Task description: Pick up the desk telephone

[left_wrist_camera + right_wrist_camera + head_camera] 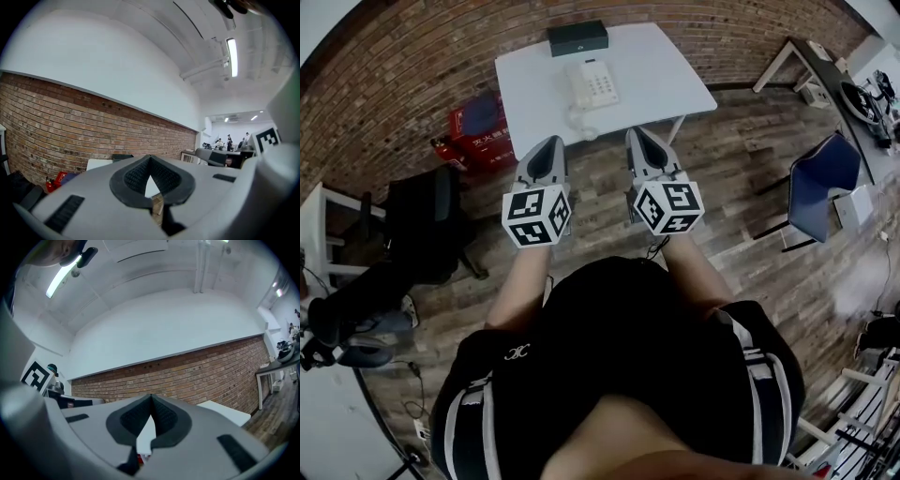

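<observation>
A white desk telephone (590, 86) with its handset on the left and a coiled cord lies on a white table (666, 80) against the brick wall. My left gripper (549, 142) and right gripper (638, 133) are held side by side short of the table's near edge, both pointing toward it, both shut and empty. In the left gripper view the shut gripper (150, 160) fills the lower frame, with a slice of the table (98, 164) beyond. In the right gripper view the shut gripper (151, 399) hides the telephone; the table's corner (225, 412) shows at right.
A black box (577, 37) sits at the table's far edge behind the telephone. A red box (478, 122) lies on the wood floor left of the table. A black chair (422, 225) stands at left, a blue chair (820, 183) and another desk (839, 84) at right.
</observation>
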Demonstrator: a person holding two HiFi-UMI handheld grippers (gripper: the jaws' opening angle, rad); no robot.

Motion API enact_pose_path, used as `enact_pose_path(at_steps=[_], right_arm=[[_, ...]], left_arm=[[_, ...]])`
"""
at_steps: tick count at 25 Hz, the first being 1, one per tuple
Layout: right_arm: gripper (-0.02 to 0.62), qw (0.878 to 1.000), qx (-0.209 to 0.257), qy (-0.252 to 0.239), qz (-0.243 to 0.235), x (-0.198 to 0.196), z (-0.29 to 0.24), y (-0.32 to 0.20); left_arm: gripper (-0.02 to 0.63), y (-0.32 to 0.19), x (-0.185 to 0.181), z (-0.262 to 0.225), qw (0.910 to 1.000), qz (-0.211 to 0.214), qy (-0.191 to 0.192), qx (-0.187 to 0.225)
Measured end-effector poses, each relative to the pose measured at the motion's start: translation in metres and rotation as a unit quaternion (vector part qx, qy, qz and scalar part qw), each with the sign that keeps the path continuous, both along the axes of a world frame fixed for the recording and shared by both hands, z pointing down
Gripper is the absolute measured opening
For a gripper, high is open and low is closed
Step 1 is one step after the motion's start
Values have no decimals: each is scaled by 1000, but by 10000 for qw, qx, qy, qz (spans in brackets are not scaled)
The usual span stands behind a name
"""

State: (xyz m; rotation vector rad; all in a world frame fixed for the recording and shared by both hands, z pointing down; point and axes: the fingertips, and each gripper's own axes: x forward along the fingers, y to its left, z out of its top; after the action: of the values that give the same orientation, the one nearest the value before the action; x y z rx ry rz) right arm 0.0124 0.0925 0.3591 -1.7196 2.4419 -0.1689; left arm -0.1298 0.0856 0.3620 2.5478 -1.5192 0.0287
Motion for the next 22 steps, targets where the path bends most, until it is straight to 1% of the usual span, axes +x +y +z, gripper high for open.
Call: enact_pose_path(at_steps=[6, 12, 14, 18, 22], right_arm=[[-2, 9999, -28, -51, 97, -10, 2, -4], [-2, 9999, -12, -44, 109, -9, 9, -22], [-2, 9999, -46, -82, 104, -8, 14, -34], [-2, 9999, -69, -95, 44, -3, 20, -61], [-2, 10000, -1, -92, -5, 7, 21, -91]], left_arm=[[0, -7, -9, 2, 9999, 137, 7, 21], [0, -24, -11, 7, 9999, 99, 11, 11], [0, -33, -11, 11, 10000, 94, -15, -16], [0, -56, -5, 16, 9998, 140, 61, -91], [0, -87, 5, 20, 9999, 83, -7, -105]])
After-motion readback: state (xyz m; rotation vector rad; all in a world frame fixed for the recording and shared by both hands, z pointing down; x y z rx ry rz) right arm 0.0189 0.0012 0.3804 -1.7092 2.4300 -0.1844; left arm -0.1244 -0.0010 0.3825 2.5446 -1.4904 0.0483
